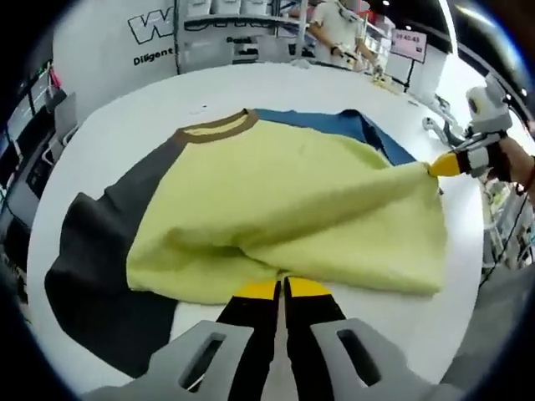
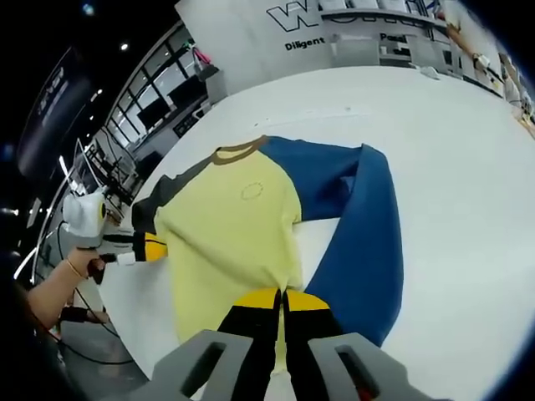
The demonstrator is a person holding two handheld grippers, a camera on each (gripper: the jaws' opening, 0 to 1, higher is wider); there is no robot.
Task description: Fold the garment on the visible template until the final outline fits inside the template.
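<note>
**Both grippers pinched the yellow shirt hem above a white table**

In the left gripper view, the left gripper point(image 1: 282, 290) had its yellow-tipped jaws pressed together on the near edge of the raglan shirt point(image 1: 284, 200), cloth bunching where they met. The right gripper point(image 2: 280, 299) was likewise closed on the hem in the right gripper view, the yellow body running away from its jaws.

The shirt lay on a white table point(image 1: 125, 125), its yellow front lifted and creased between the two pinch points. The dark grey sleeve point(image 1: 92, 251) spread flat towards the near table edge in the left gripper view; the blue sleeve point(image 2: 368, 242) stretched along the table in the right gripper view, with broad bare tabletop beyond it. The brown collar point(image 1: 219, 127) sat at the far end, well apart from both grippers.

Past the table, a white wall with lettering point(image 1: 150, 33) and shelving point(image 1: 242, 25) stood, and a person point(image 1: 334, 25) worked there.
</note>
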